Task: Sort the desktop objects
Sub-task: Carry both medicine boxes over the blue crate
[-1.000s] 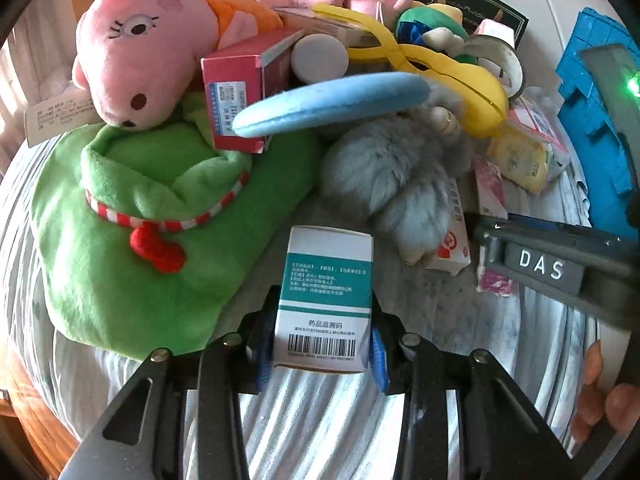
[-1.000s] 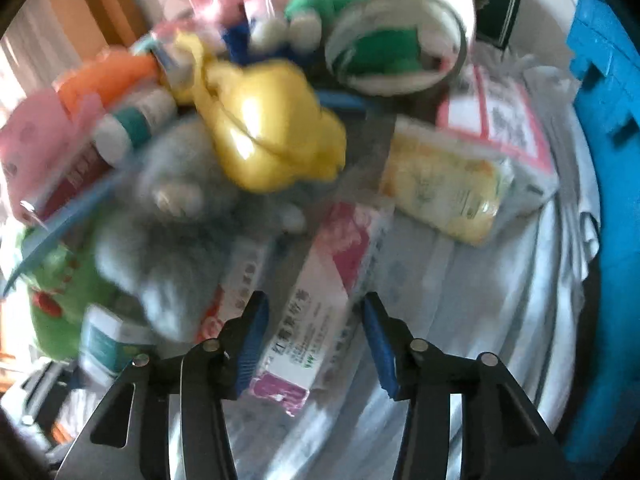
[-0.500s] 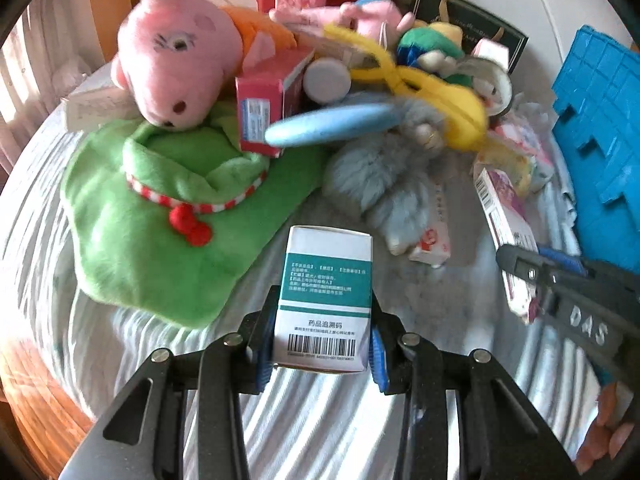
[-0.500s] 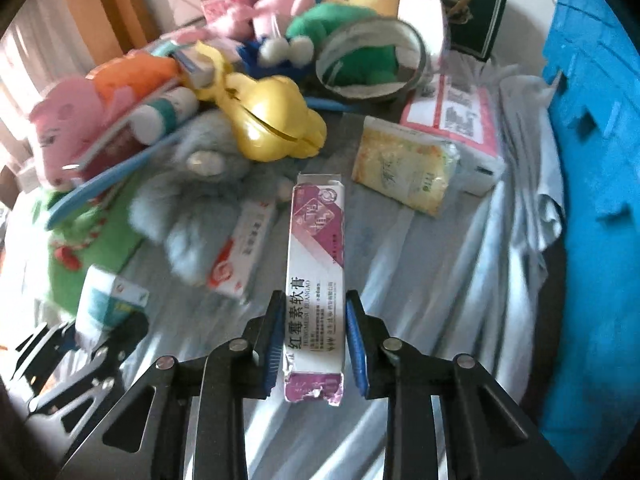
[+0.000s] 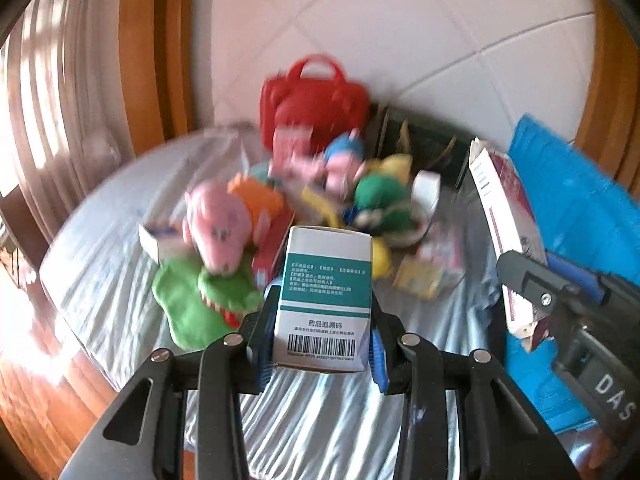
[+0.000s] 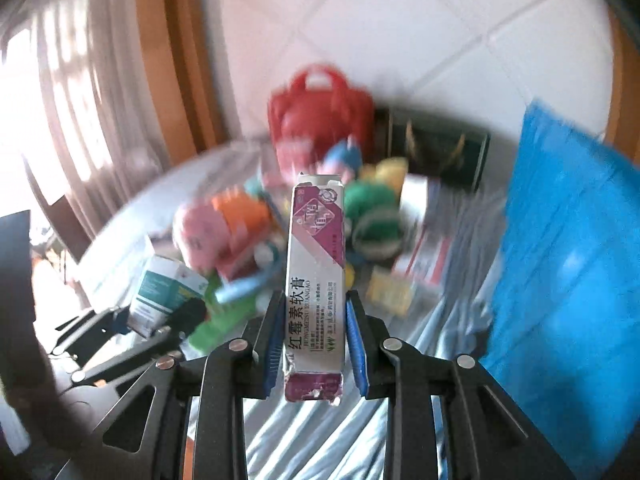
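Observation:
My left gripper point(image 5: 322, 334) is shut on a white and teal medicine box point(image 5: 326, 296) with a barcode facing me, held high above the table. My right gripper point(image 6: 314, 338) is shut on a long white and purple ointment box point(image 6: 316, 280), also raised. In the left wrist view the ointment box point(image 5: 506, 236) and the right gripper's black body stand at the right. In the right wrist view the teal box point(image 6: 160, 296) and the left gripper show at lower left. The pile of plush toys point(image 5: 218, 226) and boxes lies far below on the striped cloth point(image 5: 332, 424).
A red handbag point(image 5: 314, 100) stands at the back of the pile before the tiled wall. A blue foam mat point(image 6: 560, 272) rises on the right. A dark gift bag point(image 6: 436, 148) sits behind the toys. Wooden frame and curtain line the left.
Both grippers rose well above the table with their boxes. The right gripper closed on the ointment box, which lay on the cloth a second ago. The pile now looks small and far.

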The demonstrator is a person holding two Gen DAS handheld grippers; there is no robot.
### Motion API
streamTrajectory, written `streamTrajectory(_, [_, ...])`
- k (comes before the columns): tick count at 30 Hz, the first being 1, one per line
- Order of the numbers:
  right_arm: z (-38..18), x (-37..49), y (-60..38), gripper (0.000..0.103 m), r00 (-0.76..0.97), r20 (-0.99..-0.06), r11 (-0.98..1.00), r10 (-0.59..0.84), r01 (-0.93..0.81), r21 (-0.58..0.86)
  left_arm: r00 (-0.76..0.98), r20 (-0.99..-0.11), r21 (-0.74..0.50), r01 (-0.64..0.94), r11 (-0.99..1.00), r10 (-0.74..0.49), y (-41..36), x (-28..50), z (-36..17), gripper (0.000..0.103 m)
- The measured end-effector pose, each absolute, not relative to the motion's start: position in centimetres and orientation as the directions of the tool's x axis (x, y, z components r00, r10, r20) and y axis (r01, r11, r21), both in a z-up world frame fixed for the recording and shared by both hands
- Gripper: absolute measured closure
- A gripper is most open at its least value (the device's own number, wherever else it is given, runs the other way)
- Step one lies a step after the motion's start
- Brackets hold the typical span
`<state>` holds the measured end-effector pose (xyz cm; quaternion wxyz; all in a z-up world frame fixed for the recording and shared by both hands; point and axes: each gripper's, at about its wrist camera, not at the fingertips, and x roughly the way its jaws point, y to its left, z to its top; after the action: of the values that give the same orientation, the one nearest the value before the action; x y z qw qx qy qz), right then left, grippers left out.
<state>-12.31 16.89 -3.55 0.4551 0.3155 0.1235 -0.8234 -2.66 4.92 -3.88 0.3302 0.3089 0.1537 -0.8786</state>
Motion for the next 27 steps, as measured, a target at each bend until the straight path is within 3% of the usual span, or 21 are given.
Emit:
streamTrajectory(6, [4.0, -12.3, 23.8, 0.075, -0.477, -0.485, -0.58, -0.733, 0.811, 0.079, -0.702, -0.512, -0.064, 0.605, -0.794, -0.495, 11.0, -4.3, 2.9, 0.066])
streamTrajectory(11, [7.5, -14.8, 31.4, 0.075, -0.624, -0.413, -0.704, -0.663, 0.707, 0.062, -0.786, -0.447, -0.049, 0.498, -0.866, -0.427, 17.0, -8.1, 6.6, 0.066])
streamTrajectory(16, [7.7, -18.0, 39.0, 0.075, -0.755, -0.424, -0.839, -0.5, 0.543, 0.021, -0.823, -0.472, -0.035, 0.376, -0.926, -0.317, 23.4, -12.6, 7.1, 0.066])
streamTrajectory(27, [3.8, -23.0, 49.2, 0.074, -0.804, -0.54, -0.952, -0.248, 0.304, -0.015, -0.796, -0.585, 0.012, 0.184, -0.983, -0.157, 33.6, -20.2, 4.7, 0.066])
